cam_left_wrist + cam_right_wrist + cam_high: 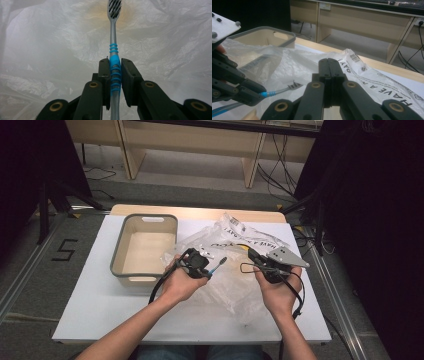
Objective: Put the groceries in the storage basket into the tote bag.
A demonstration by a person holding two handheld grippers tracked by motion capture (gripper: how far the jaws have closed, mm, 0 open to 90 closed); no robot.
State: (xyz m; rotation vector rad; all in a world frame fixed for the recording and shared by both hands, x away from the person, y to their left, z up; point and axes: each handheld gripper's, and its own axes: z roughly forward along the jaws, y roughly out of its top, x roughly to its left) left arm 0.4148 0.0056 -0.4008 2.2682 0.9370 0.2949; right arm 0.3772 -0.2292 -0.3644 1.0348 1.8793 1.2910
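1. A grey-rimmed bin (144, 247) stands on the white worktop (90, 295), just left of the left tool; its inside looks beige.
2. The left tool (209, 270) is held in the person's left hand (180, 282) near the middle of the worktop, beside the bin's right wall.
3. In the left gripper view this tool's jaws are pinching a toothbrush (114, 62) by the blue ribbed grip of its handle, one pad on each side.
4. The toothbrush runs straight out ahead of the left tool; its silver neck and striped bristle head stick out past the jaw tips, with the handle end passing back between the jaws.
5. In the high view the brush head points right, toward the right tool, and lies over a crumpled clear plastic bag (235, 240).
6. The bag spreads on the worktop under and beyond both tools; black lettering shows on its far part, ahead of the right tool.
7. In the right gripper view the brush head hangs at the bag's rumpled edge; whether it is inside the bag cannot be told.
8. The right tool (329, 65) is held in the right hand (277, 292), near the left tool and to its right, with a grey plate on top.
9. Its jaws are pressed together, and the bag lies around their tips; whether a fold of film is caught between them cannot be told.
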